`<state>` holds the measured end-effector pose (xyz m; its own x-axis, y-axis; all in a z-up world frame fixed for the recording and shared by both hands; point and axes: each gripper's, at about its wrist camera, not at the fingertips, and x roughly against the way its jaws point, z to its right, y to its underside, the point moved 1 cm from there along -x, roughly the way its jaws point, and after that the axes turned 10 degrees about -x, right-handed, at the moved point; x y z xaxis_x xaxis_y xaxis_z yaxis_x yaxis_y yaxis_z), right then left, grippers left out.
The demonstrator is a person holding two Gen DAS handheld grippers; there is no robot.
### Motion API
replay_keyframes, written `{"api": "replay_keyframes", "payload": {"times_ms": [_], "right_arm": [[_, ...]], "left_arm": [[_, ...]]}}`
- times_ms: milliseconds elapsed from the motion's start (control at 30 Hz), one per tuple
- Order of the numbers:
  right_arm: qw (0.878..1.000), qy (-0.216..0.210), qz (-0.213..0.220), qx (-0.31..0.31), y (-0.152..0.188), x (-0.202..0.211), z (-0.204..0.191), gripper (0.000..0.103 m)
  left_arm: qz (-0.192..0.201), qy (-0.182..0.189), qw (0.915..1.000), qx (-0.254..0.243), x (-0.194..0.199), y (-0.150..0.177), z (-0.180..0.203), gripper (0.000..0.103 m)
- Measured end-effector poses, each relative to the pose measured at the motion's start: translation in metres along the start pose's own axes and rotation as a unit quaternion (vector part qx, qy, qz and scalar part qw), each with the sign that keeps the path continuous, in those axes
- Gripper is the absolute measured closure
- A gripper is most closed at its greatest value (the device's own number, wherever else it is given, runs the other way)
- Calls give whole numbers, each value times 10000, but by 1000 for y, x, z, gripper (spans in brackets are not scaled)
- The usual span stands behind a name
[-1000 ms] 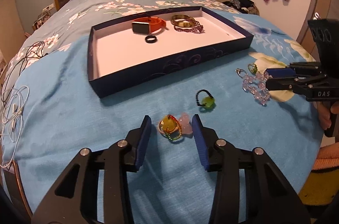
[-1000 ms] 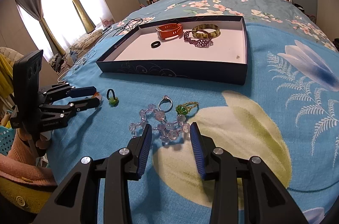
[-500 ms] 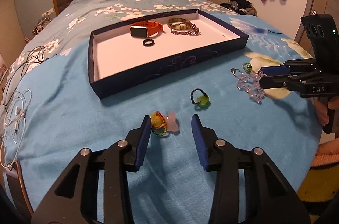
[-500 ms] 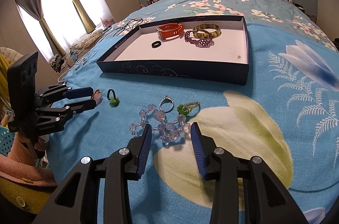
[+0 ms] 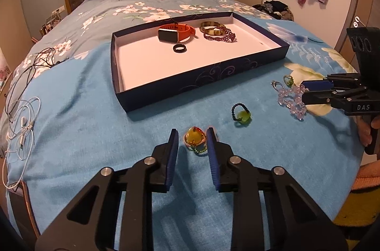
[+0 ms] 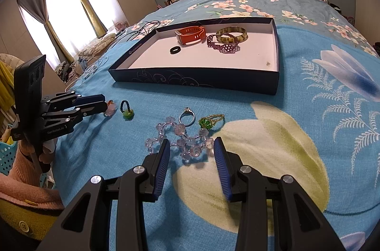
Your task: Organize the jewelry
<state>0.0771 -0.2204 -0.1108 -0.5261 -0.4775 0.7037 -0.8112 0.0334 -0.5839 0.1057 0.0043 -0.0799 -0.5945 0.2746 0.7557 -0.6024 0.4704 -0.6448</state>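
We note that since a second ago the left gripper (image 5: 192, 139) has narrowed: its jaws, then set wide about the yellow charm (image 5: 194, 140), now stand close on either side of it, and the charm with its beaded loop has shifted slightly between them. Whether the pads already press it we cannot tell; a sliver of gap shows on the left side. The charm still lies on the blanket (image 5: 95, 123), near the bed's foot edge and short of the tray's (image 5: 201, 82) near wall. The right gripper (image 6: 192, 151) has not changed; its jaws stand wide, poised over the crystal bracelet (image 6: 182, 139), which rests on the blanket untouched, with the silver ring (image 6: 187, 119) and green ring (image 6: 209, 121) just beyond it. The small green bead ring (image 5: 241, 114) lies between the two tools. The tray holds the watch (image 5: 175, 34), bangle (image 5: 212, 29), purple bracelet (image 5: 219, 37) and black ring (image 5: 179, 48) toward its far edge; its near half is bare. We judge the left pick nearly secured, with five pieces still outside the tray.
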Motion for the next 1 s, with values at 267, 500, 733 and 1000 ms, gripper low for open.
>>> {"api": "replay_keyframes", "payload": {"times_ms": [267, 500, 733, 1000], "right_arm": [[9957, -475, 254, 759, -6, 8, -50, 67], [9788, -910, -89, 1833, -11, -36, -126, 73], [9739, -705, -524, 2094, -21, -79, -145, 75], [9745, -564, -680, 2063, -17, -88, -140, 94]], "left_arm": [[48, 119, 9996, 247, 1, 2, -10, 79], [185, 35, 9987, 469, 9, 3, -21, 78], [273, -8, 9976, 637, 16, 10, -32, 76], [328, 115, 9968, 717, 15, 15, -36, 70]]}}
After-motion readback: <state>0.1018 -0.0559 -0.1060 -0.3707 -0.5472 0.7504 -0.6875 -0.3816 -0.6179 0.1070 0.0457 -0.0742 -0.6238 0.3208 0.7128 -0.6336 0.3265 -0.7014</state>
